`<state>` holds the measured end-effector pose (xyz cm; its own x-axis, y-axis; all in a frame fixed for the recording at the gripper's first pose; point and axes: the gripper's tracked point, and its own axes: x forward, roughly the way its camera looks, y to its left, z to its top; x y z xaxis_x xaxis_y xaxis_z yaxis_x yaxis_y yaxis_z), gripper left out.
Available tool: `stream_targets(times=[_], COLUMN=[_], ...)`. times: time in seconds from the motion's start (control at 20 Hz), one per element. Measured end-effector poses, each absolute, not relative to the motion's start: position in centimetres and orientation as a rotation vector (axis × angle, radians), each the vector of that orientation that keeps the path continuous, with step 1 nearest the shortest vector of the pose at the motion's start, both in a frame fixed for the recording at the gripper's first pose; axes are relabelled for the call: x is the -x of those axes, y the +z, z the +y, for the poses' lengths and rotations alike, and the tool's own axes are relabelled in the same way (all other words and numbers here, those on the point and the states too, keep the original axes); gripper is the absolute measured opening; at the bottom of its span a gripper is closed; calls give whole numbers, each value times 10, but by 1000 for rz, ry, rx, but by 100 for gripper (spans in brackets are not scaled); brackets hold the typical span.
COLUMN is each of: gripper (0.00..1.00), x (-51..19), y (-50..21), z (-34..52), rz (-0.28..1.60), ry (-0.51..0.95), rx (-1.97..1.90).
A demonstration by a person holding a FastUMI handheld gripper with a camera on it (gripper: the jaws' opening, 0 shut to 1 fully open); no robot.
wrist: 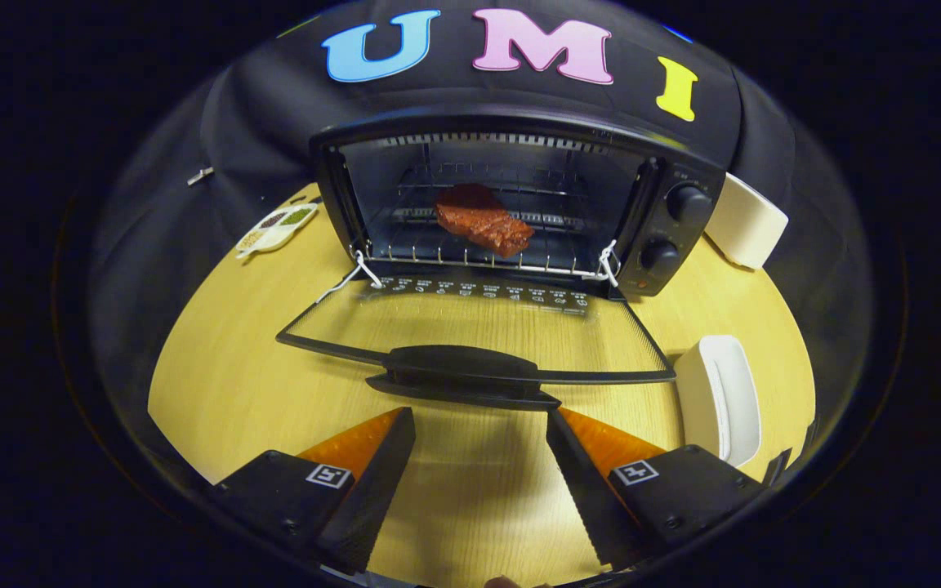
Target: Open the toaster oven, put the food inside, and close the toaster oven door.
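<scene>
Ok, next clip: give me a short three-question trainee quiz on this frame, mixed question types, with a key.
1. True or false: the toaster oven door is shut.
2. Where is the food? A) on the table B) on the oven rack C) between the fingers
3. Fill in: the gripper is ___, just short of the door handle.

Key: 1 false, it lies folded down; 2 B; 3 open, holding nothing.

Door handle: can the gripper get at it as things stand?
Probably yes. The gripper is open and empty, and the door handle lies just ahead of its fingers with only bare table between.
</scene>
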<state>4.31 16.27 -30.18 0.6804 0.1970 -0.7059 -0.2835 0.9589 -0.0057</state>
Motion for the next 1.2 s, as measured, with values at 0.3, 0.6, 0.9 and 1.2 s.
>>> stream_targets(times=[0.3,0.6,0.9,1.2], gripper=[100,100,100,99], x=[-91,-128,-112,-80], y=[-233,-142,-52,4], z=[169,165,126,62], rz=[626,415,221,122], ry=[297,306,308,232], rx=[81,27,53,35])
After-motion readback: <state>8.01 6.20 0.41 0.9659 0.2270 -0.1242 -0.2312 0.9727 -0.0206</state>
